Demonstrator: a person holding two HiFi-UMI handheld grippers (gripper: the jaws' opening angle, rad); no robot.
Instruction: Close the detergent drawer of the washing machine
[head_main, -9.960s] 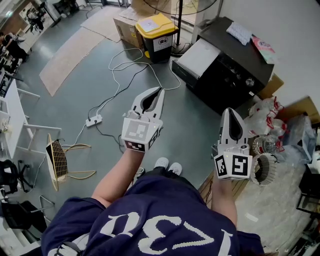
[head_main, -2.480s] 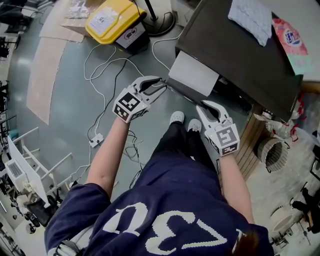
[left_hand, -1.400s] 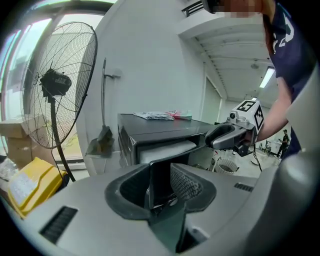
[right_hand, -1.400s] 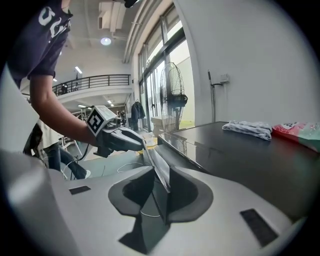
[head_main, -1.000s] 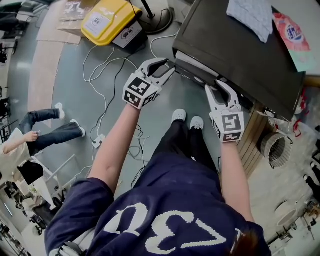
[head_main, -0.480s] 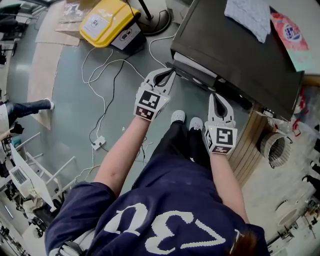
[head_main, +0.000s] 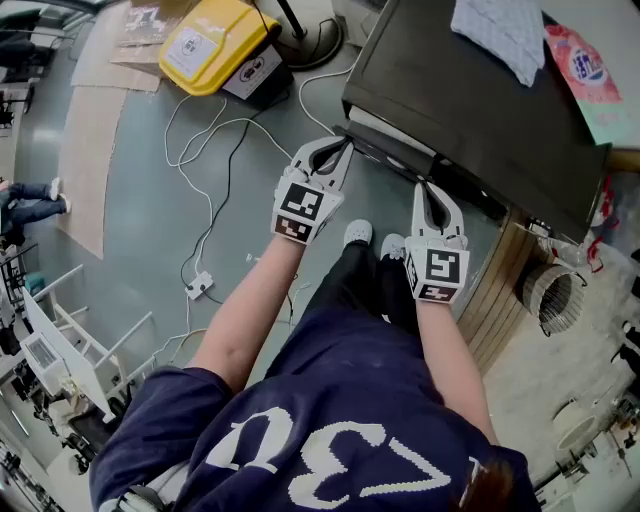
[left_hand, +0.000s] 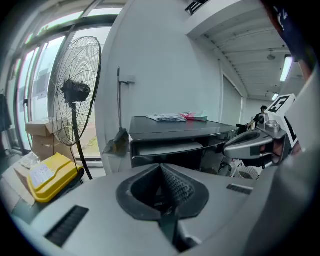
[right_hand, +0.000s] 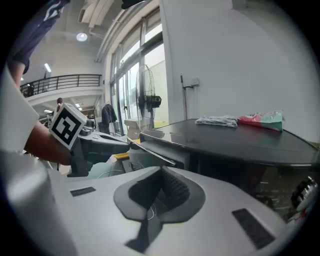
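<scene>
Head view: the washing machine (head_main: 480, 90) fills the upper right. Its detergent drawer (head_main: 388, 128) shows as a pale strip along the front, apparently not quite home. The left gripper (head_main: 340, 148) and right gripper (head_main: 428, 188) point at that front.

Left gripper view: jaws together on nothing, with the drawer's pale face straight ahead.

Right gripper view: jaws likewise together and empty. Only here does the drawer's thin projecting edge show side-on. A last square push inward seems due.

Grey floor (head_main: 140, 235), yellow-lidded bin (head_main: 205, 42), white power strip (head_main: 198, 287), tan mat (head_main: 88, 150)
</scene>
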